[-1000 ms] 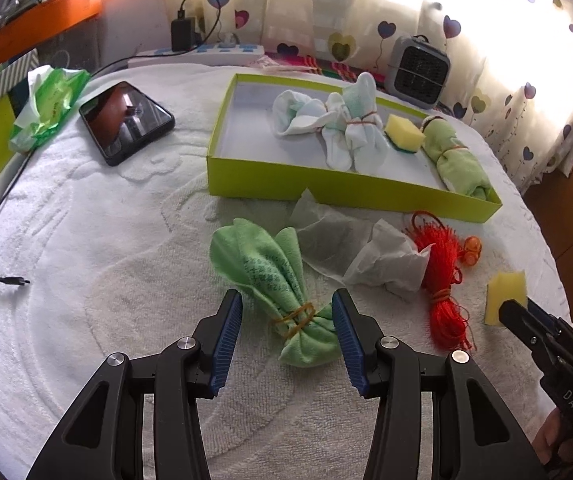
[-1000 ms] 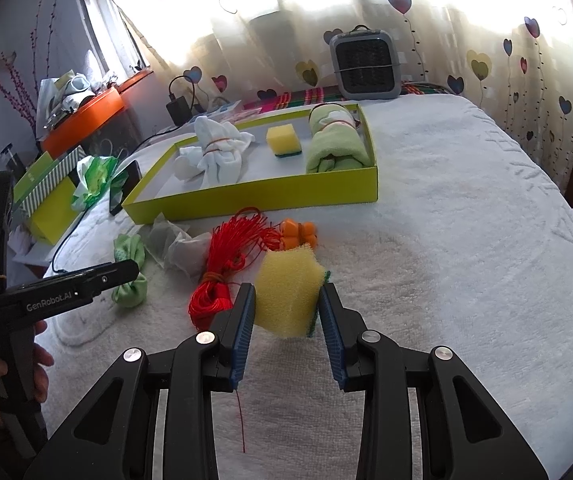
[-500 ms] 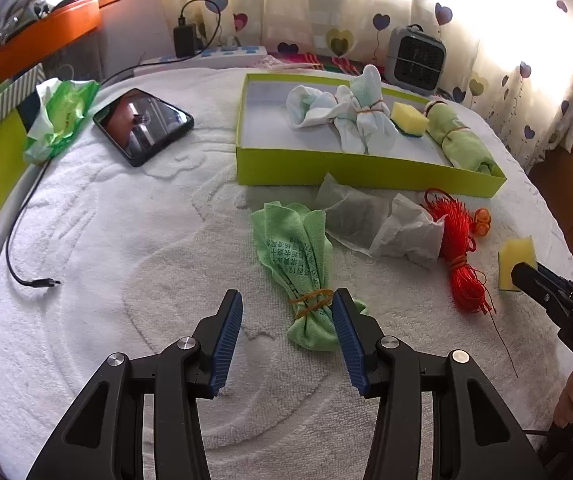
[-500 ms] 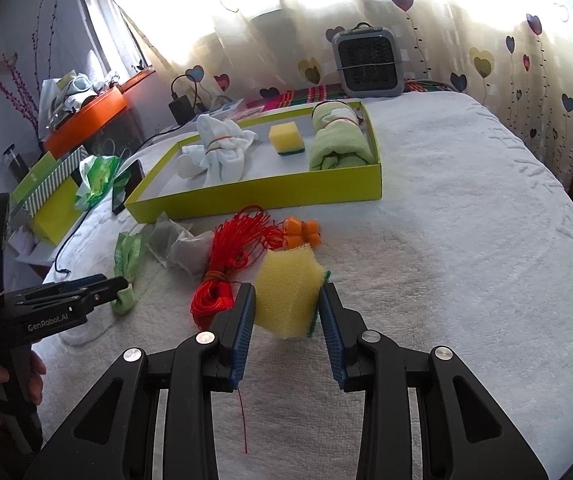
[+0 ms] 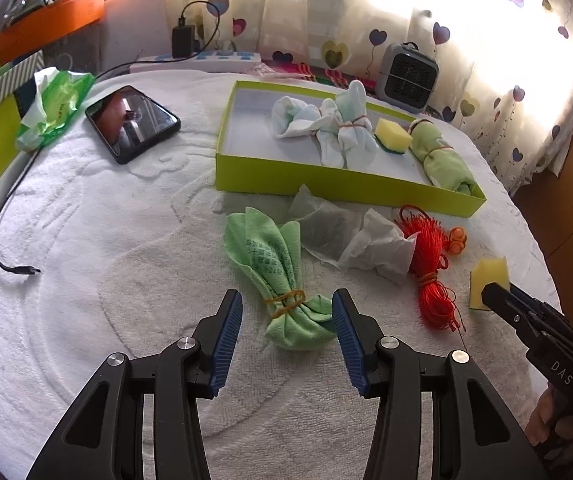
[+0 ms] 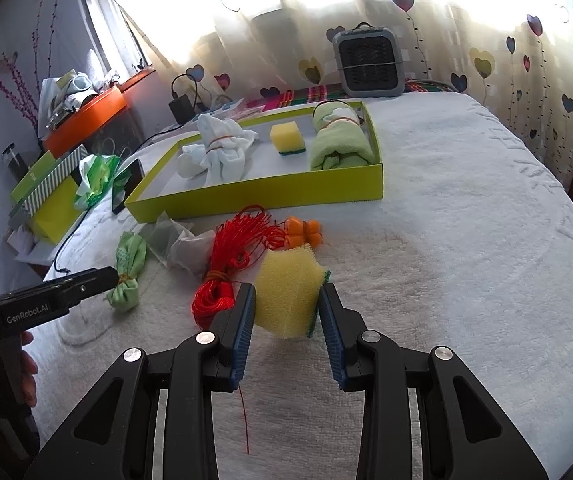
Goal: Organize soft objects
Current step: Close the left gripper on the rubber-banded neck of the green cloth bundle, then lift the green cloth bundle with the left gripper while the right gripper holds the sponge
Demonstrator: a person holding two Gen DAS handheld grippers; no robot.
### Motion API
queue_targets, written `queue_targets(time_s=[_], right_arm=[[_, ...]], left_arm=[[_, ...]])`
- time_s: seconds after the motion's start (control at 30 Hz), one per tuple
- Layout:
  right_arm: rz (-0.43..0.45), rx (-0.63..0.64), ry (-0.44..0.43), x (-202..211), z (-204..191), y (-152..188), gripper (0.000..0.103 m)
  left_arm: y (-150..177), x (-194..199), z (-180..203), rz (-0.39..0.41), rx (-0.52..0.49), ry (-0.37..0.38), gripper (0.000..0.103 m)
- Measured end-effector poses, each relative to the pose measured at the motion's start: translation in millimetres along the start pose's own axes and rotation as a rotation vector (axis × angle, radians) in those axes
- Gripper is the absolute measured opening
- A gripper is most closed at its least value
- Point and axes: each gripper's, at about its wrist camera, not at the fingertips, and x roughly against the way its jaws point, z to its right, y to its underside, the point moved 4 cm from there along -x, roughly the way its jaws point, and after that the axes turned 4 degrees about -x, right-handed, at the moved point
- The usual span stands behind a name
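- While my right tongs (image 6: 286, 312) clamp the yellow sponge (image 6: 288, 294), my left tongs (image 5: 286, 328) gape astride the green cloth bundle (image 5: 276, 276).
- Bundle near the green tray (image 5: 326, 184), long axis pointing trayward; left hand nearer.

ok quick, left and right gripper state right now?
Left gripper: open, straddling the banded green cloth bundle, not gripping.
Right gripper: shut on the yellow foam sponge.

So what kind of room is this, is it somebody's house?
Probably a room in a home, maybe a bedroom. Heart-patterned curtains hang behind, a small heater stands at the back, and a phone lies on the white towel-like cover, which may be a bed or a table.
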Motion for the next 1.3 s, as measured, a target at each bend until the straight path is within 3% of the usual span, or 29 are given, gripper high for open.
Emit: queue_targets(time_s=[0.23,0.6,0.93,1.3], right_arm=[[-0.009,0.006,-0.005,-2.5,-2.2,1.6,0.034],[-0.009,0.004,-0.006,-2.9,-2.4,1.6,0.034],[-0.013,0.001,0.001,-4.7,-1.5,0.8,0.034],[-0.016,0.005,0.016,-5.1,-2.7,1.3,0.034]], left_arm=[[9.7,-10.1,12.7,-0.027,-0.041,-0.057,0.046],[8.0,-11.8,2.1,-0.009,-0.052,-0.056,0.045],[6.3,-10.3,-13.8,0.004,-0.022,-0.019,0.023],[6.5,-8.0,-17.6,0.027,-0.002,0.03,0.019]])
